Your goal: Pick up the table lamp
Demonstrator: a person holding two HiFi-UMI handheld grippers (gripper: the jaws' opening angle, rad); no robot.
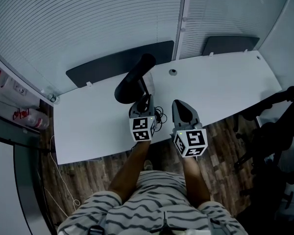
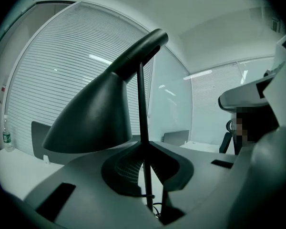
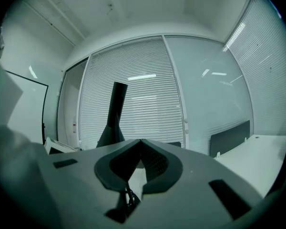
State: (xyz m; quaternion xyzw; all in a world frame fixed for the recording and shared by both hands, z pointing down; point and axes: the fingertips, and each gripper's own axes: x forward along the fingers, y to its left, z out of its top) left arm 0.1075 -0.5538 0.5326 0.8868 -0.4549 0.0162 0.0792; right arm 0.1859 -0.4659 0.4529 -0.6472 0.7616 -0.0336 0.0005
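At the near edge of the white desk point(image 1: 88, 126), the left gripper point(image 2: 144, 144) has its fingers point(image 2: 126, 165) closed on the thin upright stem point(image 2: 142, 104) of the table lamp point(image 1: 135, 78). The grasp looks made and the lift remains; it calls for a straight rise so the big shade point(image 2: 93, 118) does not tip. The right gripper point(image 3: 141, 142), just beside, holds nothing, its fingers pressed together.

The table lamp point(image 1: 133, 81) has a matt black finish, the table point(image 1: 225, 82) a smooth white surface, the floor point(image 1: 220, 151) grained wood.
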